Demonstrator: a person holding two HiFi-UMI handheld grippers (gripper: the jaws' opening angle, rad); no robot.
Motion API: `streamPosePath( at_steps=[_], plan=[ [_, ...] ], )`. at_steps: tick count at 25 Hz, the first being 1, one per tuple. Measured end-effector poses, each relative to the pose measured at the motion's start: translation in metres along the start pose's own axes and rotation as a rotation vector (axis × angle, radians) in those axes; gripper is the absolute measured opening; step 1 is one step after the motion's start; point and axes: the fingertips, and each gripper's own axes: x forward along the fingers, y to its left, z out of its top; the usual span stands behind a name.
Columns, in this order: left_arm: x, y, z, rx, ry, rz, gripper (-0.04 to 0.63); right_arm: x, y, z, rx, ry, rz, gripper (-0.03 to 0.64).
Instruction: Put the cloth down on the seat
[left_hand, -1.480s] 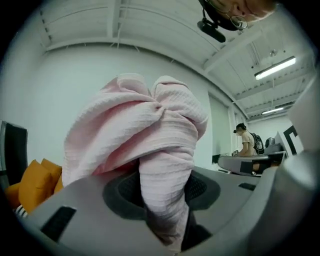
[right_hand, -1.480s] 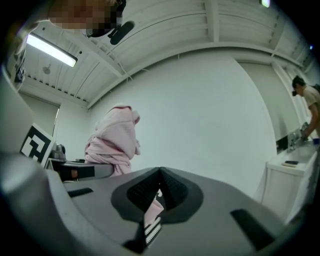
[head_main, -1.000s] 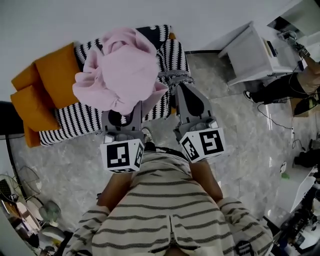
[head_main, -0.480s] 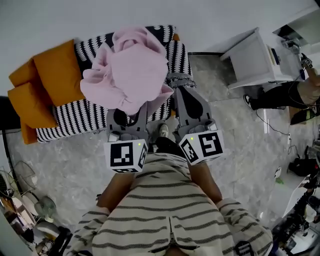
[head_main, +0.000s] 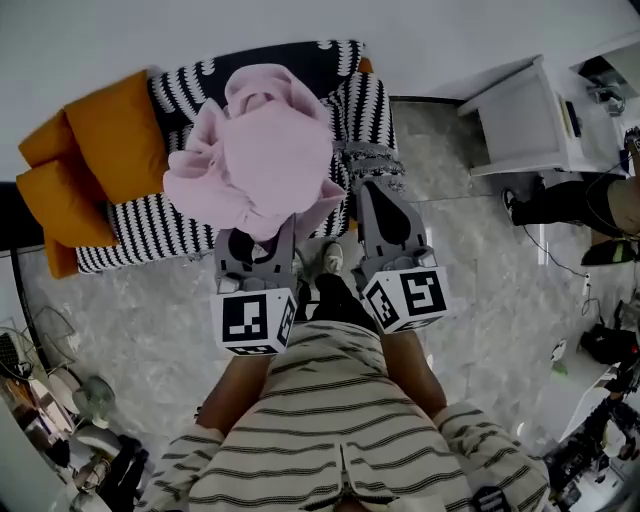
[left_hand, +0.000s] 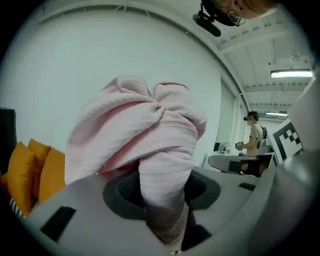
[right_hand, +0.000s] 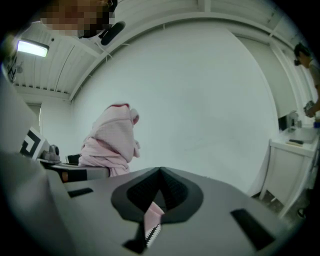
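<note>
**Cloth up over seat, drop not done**

Cloth (head_main: 262, 150) has drifted a bit right since 1 s ago, along w/ both grippers, and now hangs bunched over the middle of the striped seat (head_main: 140, 235), beside the orange cushions (head_main: 110, 130). Your left gripper (left_hand: 161, 192) is clenched on a thick fold of it. Your right gripper (right_hand: 159, 187) is pressed together, w/ a pink sliver low btwn the jaws, prob. a corner of the cloth. Carry looks done. Still to do: lower it onto the seat, let go w/ both, pull back.

Seat (head_main: 140, 225) partly under cloth (head_main: 265, 160)
</note>
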Motion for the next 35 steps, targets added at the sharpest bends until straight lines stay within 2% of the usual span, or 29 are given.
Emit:
streamPosePath(
  at_steps=[8, 19, 35],
  plan=[
    [0.008, 0.022, -0.036, -0.013, 0.070, 0.026, 0.178, 0.024, 0.006, -0.039, 0.020, 0.064, 0.012, 0.012],
    [0.053, 0.008, -0.101, -0.050, 0.153, 0.044, 0.178, 0.045, -0.044, -0.104, 0.050, 0.142, 0.004, 0.012],
    [0.068, 0.007, -0.173, -0.084, 0.236, 0.068, 0.178, 0.052, -0.053, -0.177, 0.084, 0.231, 0.027, 0.012]
  ],
)
